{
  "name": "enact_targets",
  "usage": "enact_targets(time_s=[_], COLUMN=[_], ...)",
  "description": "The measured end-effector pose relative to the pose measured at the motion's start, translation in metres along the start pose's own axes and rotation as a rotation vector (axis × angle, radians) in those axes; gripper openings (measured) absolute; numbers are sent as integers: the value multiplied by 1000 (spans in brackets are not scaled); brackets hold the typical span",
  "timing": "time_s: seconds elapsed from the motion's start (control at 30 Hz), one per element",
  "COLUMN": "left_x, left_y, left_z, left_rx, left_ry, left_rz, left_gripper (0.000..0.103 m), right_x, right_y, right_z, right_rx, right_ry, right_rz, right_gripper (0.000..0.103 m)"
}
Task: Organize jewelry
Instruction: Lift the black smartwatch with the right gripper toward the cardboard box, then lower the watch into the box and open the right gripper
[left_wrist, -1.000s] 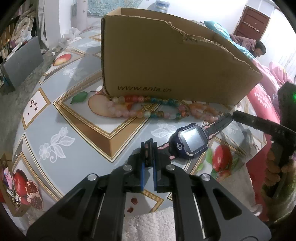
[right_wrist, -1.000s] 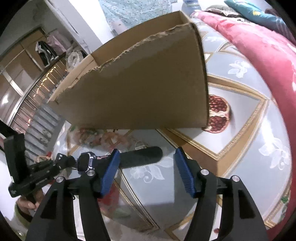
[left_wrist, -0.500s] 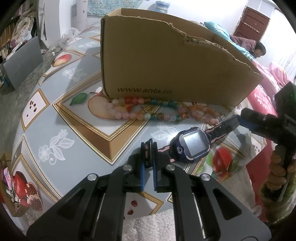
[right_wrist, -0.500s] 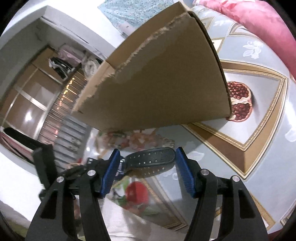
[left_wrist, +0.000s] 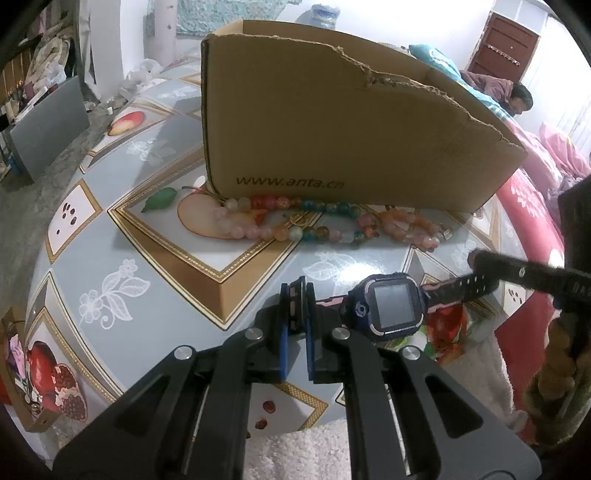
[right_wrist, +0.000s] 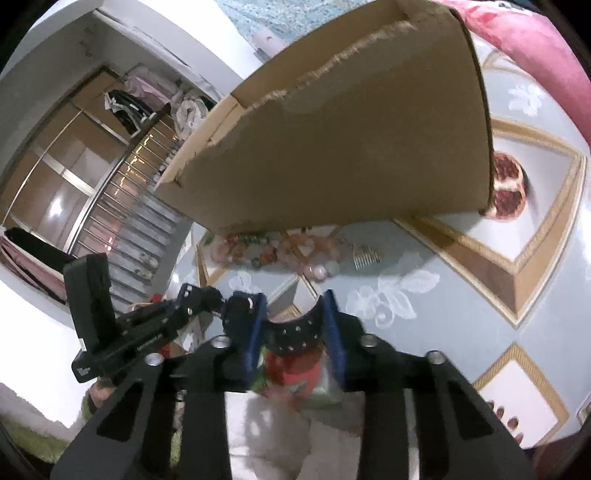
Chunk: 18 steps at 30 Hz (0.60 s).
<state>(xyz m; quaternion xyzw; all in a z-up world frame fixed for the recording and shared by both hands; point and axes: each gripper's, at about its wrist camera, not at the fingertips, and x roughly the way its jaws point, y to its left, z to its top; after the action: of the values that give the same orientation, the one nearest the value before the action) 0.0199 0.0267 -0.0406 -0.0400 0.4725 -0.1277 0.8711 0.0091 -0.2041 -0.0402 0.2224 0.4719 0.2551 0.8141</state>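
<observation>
A cluttered bedroom lies behind a table (left_wrist: 122, 258) covered in a grey-blue oilcloth printed with fruit and gold-edged squares. On it stands a torn-topped cardboard box (left_wrist: 332, 125) marked with a web address, the landmark here.

Along the foot of the box's near wall lie strings of pastel bead bracelets (left_wrist: 295, 221), touching the cardboard. In front of the box, toward the table's near edge, is a child's smartwatch (left_wrist: 391, 308), held off the cloth between the two tools. The left gripper (left_wrist: 297, 317) is pinched nearly closed on the end of one strap, holding it. The right gripper (right_wrist: 295, 328) is closing on the other, perforated strap (right_wrist: 293, 334), which bows between its blue pads; both pads appear to press its edges.

By my reading the watch is light, with a hard, heavy-ish body and soft rubbery straps that bend and twist under load. Held by the strap ends it will sag and swing, and a squeezed strap may buckle or slide out. A grip closer to the body, across the strap's flat faces, looks steadier.

The left wrist view shows the watch face, the printed box wall and the full line of beads. The right wrist view alone shows a small gold hair comb (right_wrist: 365, 255) lying by the beads in front of the box, the strap holes up close, and the left gripper from the side.
</observation>
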Motion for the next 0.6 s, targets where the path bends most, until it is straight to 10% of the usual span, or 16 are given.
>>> enact_targets(time_s=[0.6], left_x=[-84], left_y=[-8], left_z=[36], left_rx=[-6], left_ry=[-158], left_rz=[-161], left_gripper=[5], right_x=[-44], right_y=[36], right_z=[22], right_rx=[-21], right_ry=[-64], right_rz=[32], right_gripper=[16])
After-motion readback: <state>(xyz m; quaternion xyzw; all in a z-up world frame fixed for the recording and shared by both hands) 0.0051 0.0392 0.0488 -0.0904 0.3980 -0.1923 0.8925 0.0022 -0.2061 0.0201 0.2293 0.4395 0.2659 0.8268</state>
